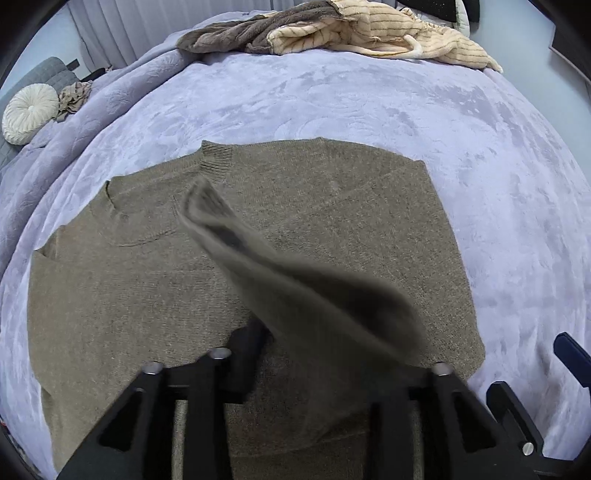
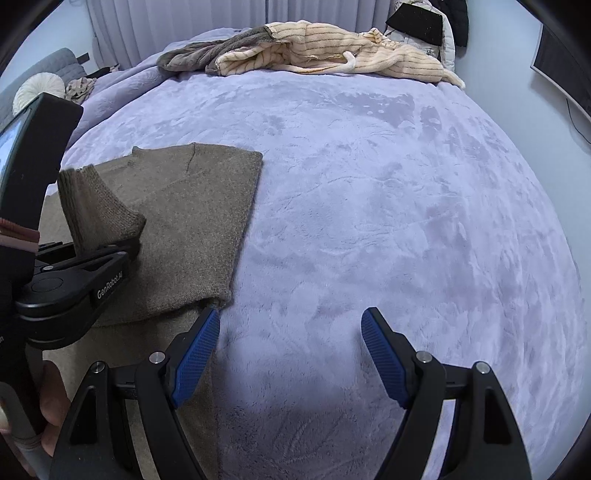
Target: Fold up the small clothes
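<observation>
Knitted sleeve [image 1: 295, 288] across left gripper [image 1: 317, 354]

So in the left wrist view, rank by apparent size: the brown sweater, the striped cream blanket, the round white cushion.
1. brown sweater, largest, though nearest the camera.
2. striped cream blanket, far away, so it may really be bigger than it looks.
3. round white cushion, smallest.
</observation>
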A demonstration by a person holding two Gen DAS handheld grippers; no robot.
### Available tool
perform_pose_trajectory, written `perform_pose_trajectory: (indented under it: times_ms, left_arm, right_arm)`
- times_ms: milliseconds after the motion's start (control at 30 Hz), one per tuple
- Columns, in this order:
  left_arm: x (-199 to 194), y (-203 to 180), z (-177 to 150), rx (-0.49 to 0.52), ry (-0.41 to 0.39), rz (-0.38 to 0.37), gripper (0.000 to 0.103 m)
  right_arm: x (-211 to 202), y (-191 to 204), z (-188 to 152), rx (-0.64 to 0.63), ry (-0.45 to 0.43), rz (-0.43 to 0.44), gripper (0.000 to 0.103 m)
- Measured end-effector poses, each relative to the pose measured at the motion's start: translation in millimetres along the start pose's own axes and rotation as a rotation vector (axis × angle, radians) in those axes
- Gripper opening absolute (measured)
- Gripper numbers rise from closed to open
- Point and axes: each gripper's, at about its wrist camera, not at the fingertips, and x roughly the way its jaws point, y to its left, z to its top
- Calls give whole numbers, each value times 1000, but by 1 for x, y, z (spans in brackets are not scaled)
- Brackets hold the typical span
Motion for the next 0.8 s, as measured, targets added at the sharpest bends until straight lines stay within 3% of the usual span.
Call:
perform_pose_trajectory:
  times_ms: [67, 167, 333, 433, 533, 800]
  left_arm:
    - [-9, 7, -1, -20, -20, -50, 92]
    - [-25, 17, -3, -30, -35, -137, 92]
    - [-64, 42, -11, -8, -110, -211, 92]
    - [-77, 63, -13, -3, -135, -248, 92]
    - [-77, 87, -15, -5, -150, -195, 92]
    - [-19, 184, -16, -173, -58, -32, 92]
  right_arm:
    - [1, 0, -3, -5, 4, 19, 82]
    - [-3, 3, -7, -18, -10, 46, 82]
    - [-17, 7, -6, -7, -50, 134, 82]
    - [-17, 15, 2, 0, -39, 271, 82]
    - [-16, 26, 8, 15, -49, 327, 82]
    - [-16, 85, 22, -106, -110, 308, 82]
